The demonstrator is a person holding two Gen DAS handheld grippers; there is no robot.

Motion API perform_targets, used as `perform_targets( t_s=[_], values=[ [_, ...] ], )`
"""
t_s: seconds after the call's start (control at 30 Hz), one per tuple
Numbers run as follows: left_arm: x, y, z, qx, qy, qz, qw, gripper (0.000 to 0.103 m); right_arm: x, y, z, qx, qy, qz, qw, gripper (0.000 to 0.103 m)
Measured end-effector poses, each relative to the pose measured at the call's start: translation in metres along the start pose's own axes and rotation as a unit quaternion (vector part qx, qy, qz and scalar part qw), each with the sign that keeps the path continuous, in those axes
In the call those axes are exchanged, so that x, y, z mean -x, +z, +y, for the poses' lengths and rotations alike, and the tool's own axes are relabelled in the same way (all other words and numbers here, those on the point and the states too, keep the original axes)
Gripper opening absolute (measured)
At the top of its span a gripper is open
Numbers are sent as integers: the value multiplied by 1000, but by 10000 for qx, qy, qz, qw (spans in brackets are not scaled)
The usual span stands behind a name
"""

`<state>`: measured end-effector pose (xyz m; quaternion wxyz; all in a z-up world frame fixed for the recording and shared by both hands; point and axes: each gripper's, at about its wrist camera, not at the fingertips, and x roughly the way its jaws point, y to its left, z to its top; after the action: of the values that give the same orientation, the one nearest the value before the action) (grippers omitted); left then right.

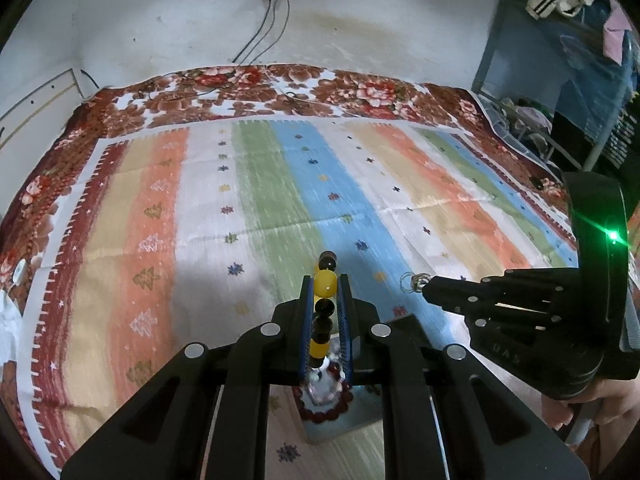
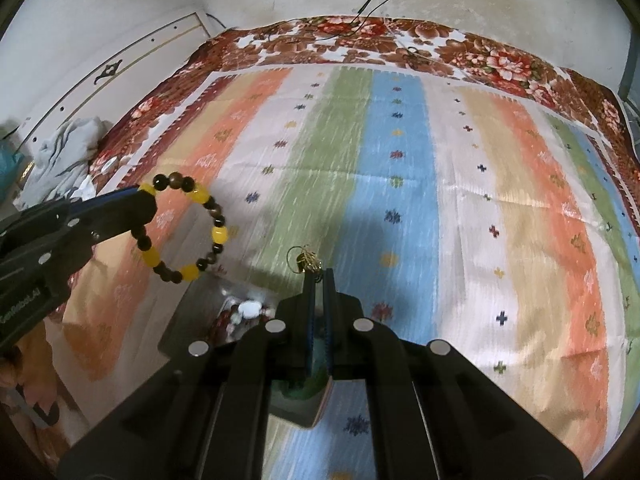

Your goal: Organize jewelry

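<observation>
My left gripper point(image 1: 326, 280) is shut on a bracelet of yellow and dark brown beads point(image 1: 325, 283) and holds it above the striped cloth. From the right wrist view the bracelet point(image 2: 184, 228) hangs as a full ring from the left gripper point(image 2: 146, 196). My right gripper point(image 2: 319, 274) is shut on a small gold earring with a wire hoop point(image 2: 306, 260), which also shows in the left wrist view point(image 1: 414, 281). Below both grippers lies a grey tray point(image 2: 180, 320) with a red bead bracelet point(image 1: 326, 410) and white pieces in it.
A striped cloth point(image 1: 280, 200) covers a floral blanket point(image 1: 240, 96) on a bed. A white wall with cables point(image 1: 264, 28) is behind. A blue metal rack point(image 1: 560, 80) stands at the right, crumpled grey cloth point(image 2: 64, 152) at the left.
</observation>
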<state>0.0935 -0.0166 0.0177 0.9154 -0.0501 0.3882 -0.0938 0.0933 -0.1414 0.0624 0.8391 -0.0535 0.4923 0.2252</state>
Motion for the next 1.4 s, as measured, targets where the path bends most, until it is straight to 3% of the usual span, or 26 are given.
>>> perform_targets(
  t_s=[0.53, 0.6, 0.63, 0.67, 0.7, 0.73, 0.8, 1.17, 1.23, 1.4],
  values=[
    [2, -34, -19, -168, -96, 238, 9995, 11, 6, -23, 9, 47, 139, 112, 9998, 5],
    [0, -34, -19, -178, -92, 294, 9994, 11, 5, -24, 9, 14, 197, 118, 9997, 11],
    [0, -34, -20, -190, -91, 300, 9993, 14, 5, -25, 7, -9, 199, 122, 9997, 18],
    [0, -34, -19, -196, -60, 309, 9993, 20, 6, -26, 6, -51, 163, 107, 9998, 36],
    [0, -35, -18, -184, -39, 303, 9994, 34, 7, -26, 4, -66, 123, 79, 9999, 43],
    [1, -34, -16, -173, -37, 300, 9994, 44, 9, -27, 4, -50, 56, 41, 10000, 43],
    [0, -34, -15, -188, 22, 319, 9993, 48, 12, -27, 2, -21, -64, -24, 10000, 50],
    [4, -49, -10, -226, 225, 385, 9988, 63, 18, -35, -2, -82, -149, -76, 9998, 63],
    [6, -53, -9, -239, 243, 393, 9986, 71, 21, -38, -2, -73, -162, -121, 9998, 64],
    [10, -61, -7, -284, 227, 367, 9987, 88, 25, -45, -2, -59, -152, -171, 9997, 78]
  ],
)
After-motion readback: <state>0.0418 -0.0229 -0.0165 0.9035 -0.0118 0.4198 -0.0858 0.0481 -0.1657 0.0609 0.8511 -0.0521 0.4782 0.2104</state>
